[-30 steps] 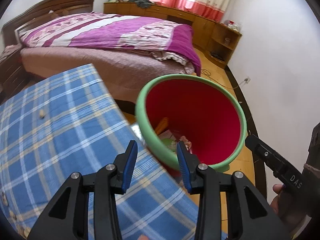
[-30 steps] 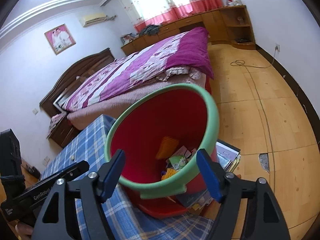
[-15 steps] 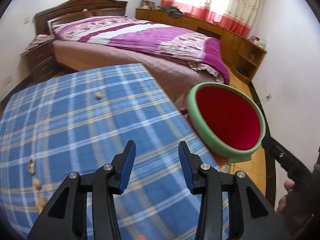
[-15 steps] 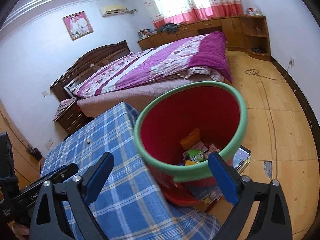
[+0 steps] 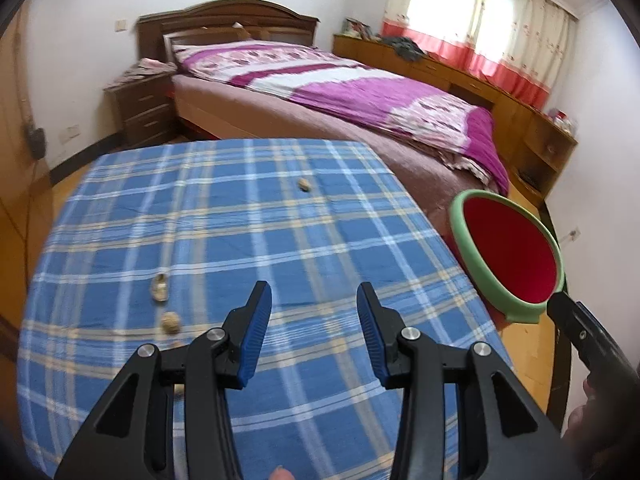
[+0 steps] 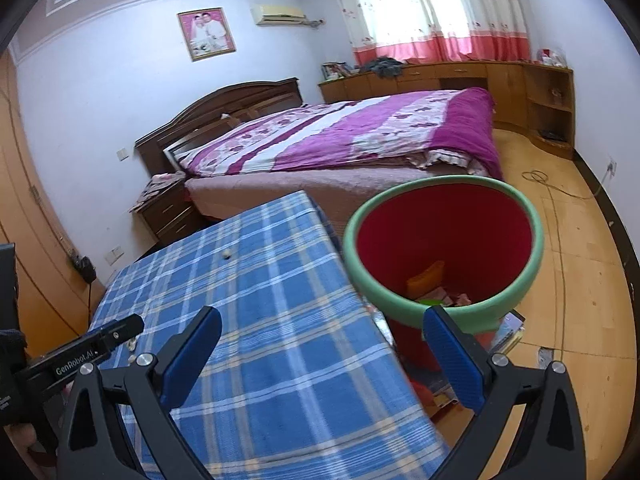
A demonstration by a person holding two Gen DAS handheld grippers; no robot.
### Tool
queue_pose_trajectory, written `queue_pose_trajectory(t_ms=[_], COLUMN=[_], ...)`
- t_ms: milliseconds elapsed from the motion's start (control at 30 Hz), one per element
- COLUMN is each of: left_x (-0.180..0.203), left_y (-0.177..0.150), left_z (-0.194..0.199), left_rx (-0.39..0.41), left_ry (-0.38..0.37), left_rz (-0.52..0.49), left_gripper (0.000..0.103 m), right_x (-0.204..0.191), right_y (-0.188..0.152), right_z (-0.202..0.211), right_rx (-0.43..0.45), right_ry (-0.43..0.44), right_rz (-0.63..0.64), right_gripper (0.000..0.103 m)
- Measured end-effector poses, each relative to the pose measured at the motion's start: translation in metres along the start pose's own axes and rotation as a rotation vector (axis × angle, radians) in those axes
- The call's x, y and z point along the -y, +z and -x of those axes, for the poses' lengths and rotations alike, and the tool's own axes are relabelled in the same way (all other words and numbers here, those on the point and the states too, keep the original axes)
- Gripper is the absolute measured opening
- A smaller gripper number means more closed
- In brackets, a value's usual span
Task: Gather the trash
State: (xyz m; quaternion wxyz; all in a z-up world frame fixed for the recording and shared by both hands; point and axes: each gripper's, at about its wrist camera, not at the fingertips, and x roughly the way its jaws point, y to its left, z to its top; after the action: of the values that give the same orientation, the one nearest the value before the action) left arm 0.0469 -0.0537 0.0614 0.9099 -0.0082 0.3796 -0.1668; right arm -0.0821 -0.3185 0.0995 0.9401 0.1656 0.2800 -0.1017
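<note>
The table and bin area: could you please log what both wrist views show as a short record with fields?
surface: table under a blue plaid cloth
scraps on cloth: one lone piece far side; a cluster nearer the left hand-held gripper
bin: red bin with green rim on the floor beside the table, trash inside
left hand-held gripper: open, nothing between its fingers
right hand-held gripper: jaws just opened wide, empty
background: bed with purple cover

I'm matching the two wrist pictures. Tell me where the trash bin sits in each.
Left wrist: bin at the right edge, past the table's right side.
Right wrist: bin right of centre, beside the table.
Shared landmark: the bed behind both.
</note>
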Motion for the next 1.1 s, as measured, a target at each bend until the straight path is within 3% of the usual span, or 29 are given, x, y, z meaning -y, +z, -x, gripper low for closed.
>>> queue_pose_trajectory(t_ms=[533, 1100], left_x=[-0.043, -0.056], left_y=[-0.028, -0.040], left_z=[0.037, 0.039], left_rx=[0.106, 0.107], left_ry=[0.151, 0.201], left_rz=[0.057, 0.091], left_gripper=[0.045, 0.045], right_x=[-0.041, -0.051], right_y=[-0.031, -0.038], right_z=[0.006, 0.009], right_rx=[0.019, 0.017], right_ry=[0.060, 0.070], right_rz=[0.064, 0.094], right_gripper=[0.103, 0.103])
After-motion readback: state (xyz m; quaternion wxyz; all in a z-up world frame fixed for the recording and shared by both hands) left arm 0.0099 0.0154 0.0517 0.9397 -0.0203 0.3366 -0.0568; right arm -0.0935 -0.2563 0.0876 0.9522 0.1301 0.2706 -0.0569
